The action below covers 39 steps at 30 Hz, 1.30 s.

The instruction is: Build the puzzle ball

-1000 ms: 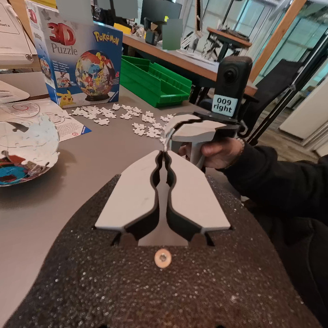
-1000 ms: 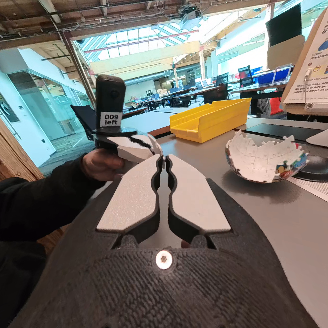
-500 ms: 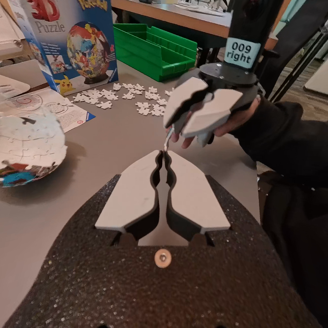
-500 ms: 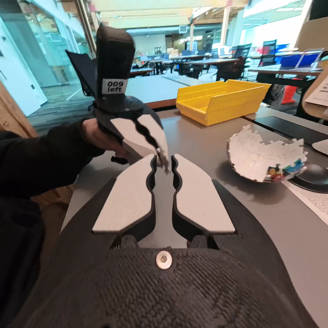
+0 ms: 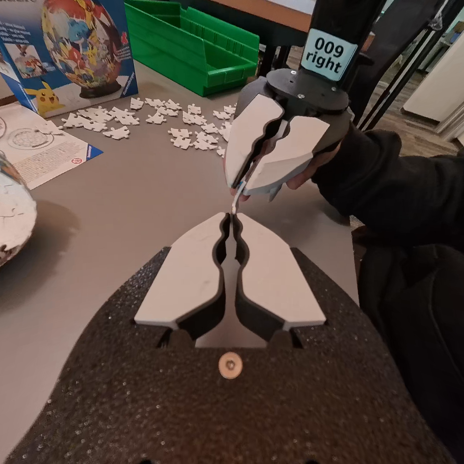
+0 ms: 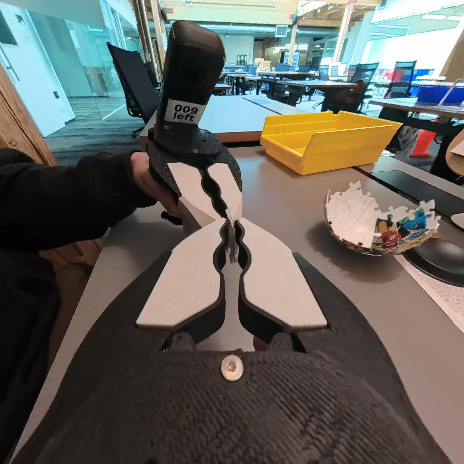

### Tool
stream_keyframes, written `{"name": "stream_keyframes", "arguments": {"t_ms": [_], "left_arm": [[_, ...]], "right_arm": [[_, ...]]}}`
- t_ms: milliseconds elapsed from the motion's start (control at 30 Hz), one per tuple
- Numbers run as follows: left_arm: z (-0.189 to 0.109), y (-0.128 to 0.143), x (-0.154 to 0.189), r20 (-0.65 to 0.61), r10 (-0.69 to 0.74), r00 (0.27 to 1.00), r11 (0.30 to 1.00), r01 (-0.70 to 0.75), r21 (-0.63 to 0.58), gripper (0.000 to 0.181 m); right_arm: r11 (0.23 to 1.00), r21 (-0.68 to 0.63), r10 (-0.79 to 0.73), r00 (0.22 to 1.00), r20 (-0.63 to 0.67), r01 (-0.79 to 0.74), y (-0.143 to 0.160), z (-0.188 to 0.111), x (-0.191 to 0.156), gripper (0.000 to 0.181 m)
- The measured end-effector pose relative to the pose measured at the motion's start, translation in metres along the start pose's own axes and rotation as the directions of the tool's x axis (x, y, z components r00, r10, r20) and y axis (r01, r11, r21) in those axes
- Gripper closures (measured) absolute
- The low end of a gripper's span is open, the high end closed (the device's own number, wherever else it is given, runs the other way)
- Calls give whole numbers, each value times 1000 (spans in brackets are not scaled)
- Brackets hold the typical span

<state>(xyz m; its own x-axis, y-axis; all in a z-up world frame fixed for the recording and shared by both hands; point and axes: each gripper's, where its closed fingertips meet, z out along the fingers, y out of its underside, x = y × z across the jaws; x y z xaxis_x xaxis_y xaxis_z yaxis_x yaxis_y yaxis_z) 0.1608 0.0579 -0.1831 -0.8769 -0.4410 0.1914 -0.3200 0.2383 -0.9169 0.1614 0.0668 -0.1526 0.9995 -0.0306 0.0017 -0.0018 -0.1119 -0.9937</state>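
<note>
Two grippers, left and right, met tip to tip, both clamped on one puzzle piece; one half-built ball sat beside.

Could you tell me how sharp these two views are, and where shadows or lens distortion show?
Left wrist view: fisheye bends the table edge; the half-built ball is cut off and soft, casting a shadow right; loose pieces sharp. Right wrist view: the ball crisp, its shadow falling left; the near gripper body is slightly blurred.
</note>
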Motion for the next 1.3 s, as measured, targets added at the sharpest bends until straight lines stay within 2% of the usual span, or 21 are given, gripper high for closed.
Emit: {"name": "stream_keyframes", "arguments": {"t_ms": [167,233,267,333,400,467,567,633,733,767,833,967,1100,1300], "left_arm": [[2,3,-5,18,-25,1000,1000,25,-10,179],[-2,-1,-13,66,-18,998,1000,17,15,179],[-5,-4,-19,114,4,993,1000,-7,29,174],[-16,-14,-31,203,99,974,994,-104,17,168],[-31,-34,-49,271,258,927,966,-247,-74,168],[-44,-60,-77,275,394,877,913,-341,-222,163],[-46,-104,-128,170,537,826,808,-445,-387,148],[-36,-115,-164,36,604,796,697,-507,-507,137],[-11,-112,-211,-183,659,730,473,-591,-653,126],[0,-108,-221,-254,656,711,414,-620,-666,122],[21,-96,-235,-375,594,712,342,-645,-683,125],[46,-69,-251,-503,407,762,267,-627,-732,128],[57,-48,-261,-548,252,798,236,-599,-765,138],[46,-21,-264,-570,90,817,165,-576,-800,153]], "right_arm": [[1000,-24,-14,1000,-11,13,7,-2,6,179],[1000,6,23,998,-50,-22,6,-2,15,179],[999,22,39,995,-87,-37,7,-5,22,179],[996,43,85,987,-136,-80,12,-10,35,179],[989,65,145,973,-182,-135,17,-15,49,179],[983,75,179,966,-186,-167,23,-17,57,179],[979,105,194,963,-187,-176,23,-18,61,179],[975,127,204,964,-172,-184,20,-21,61,179],[958,200,231,965,-122,-204,13,-29,58,179],[950,226,244,964,-109,-215,10,-32,58,179],[938,260,259,961,-92,-228,7,-37,58,179],[937,262,258,963,-81,-230,7,-40,58,179],[928,274,278,959,-58,-253,6,-42,58,179],[924,273,288,957,-38,-267,6,-42,57,179]]}}
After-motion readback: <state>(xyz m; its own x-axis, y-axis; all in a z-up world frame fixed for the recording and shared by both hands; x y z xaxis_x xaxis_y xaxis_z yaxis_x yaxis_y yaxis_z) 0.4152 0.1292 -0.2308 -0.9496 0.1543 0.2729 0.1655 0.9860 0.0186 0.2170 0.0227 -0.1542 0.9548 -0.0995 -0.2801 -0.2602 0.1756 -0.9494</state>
